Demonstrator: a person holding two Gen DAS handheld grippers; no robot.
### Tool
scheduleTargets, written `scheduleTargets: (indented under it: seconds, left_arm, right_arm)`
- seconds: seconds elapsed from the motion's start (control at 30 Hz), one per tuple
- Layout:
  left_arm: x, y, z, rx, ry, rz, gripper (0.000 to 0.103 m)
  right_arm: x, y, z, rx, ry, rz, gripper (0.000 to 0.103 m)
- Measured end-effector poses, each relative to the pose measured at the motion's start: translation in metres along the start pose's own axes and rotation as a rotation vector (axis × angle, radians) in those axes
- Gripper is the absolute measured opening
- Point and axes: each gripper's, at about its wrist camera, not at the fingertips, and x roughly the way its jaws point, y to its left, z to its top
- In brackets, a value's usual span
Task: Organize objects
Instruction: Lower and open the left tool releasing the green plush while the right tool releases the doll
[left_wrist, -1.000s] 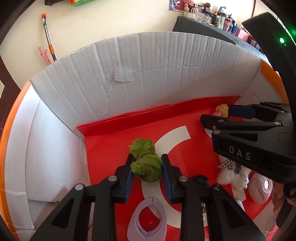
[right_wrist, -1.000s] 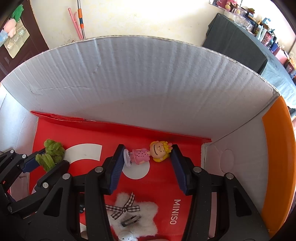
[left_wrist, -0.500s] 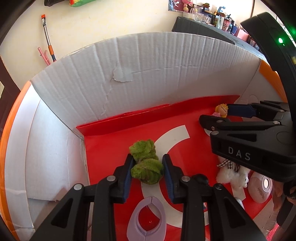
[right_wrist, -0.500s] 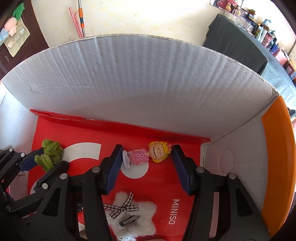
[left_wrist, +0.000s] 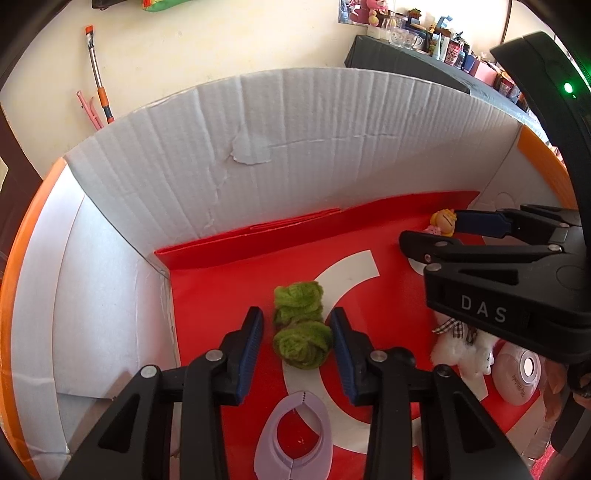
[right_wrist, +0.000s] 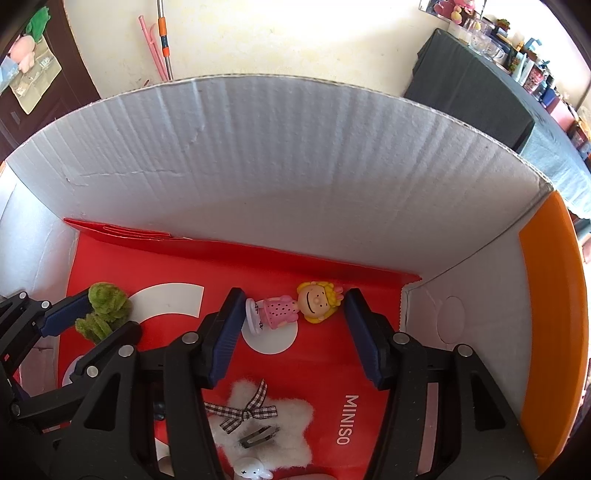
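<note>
A fuzzy green yarn toy (left_wrist: 301, 328) lies on the red floor of the cardboard box (left_wrist: 332, 147). My left gripper (left_wrist: 297, 334) is open, its blue pads on either side of the toy with small gaps. The toy also shows in the right wrist view (right_wrist: 103, 308). A small doll with yellow hair and a pink dress (right_wrist: 295, 304) lies on its side near the box's back right corner. My right gripper (right_wrist: 293, 312) is open around it without touching. In the left wrist view the doll (left_wrist: 441, 223) peeks past the right gripper's fingers.
A white fluffy star hair clip with a checked bow (right_wrist: 258, 424) lies behind the right gripper. A lilac visor-shaped piece (left_wrist: 293, 435) lies under the left gripper. A pink round case (left_wrist: 519, 373) and a small white bunny figure (right_wrist: 251, 470) are near the front. White box walls (right_wrist: 295, 177) enclose all.
My left gripper has opened, releasing the green yarn toy, and drawn back slightly. My right gripper has widened a little around the doll, which stays put.
</note>
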Motion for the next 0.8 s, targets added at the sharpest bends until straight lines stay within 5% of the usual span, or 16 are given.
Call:
scheduleTargets:
  seconds: [0.8]
  left_arm:
    - [-0.046,-0.005,-0.007,-0.017,-0.077,-0.028,0.044]
  right_arm:
    - [-0.029,0.003,-0.007,-0.013,-0.084,-0.002,0.057]
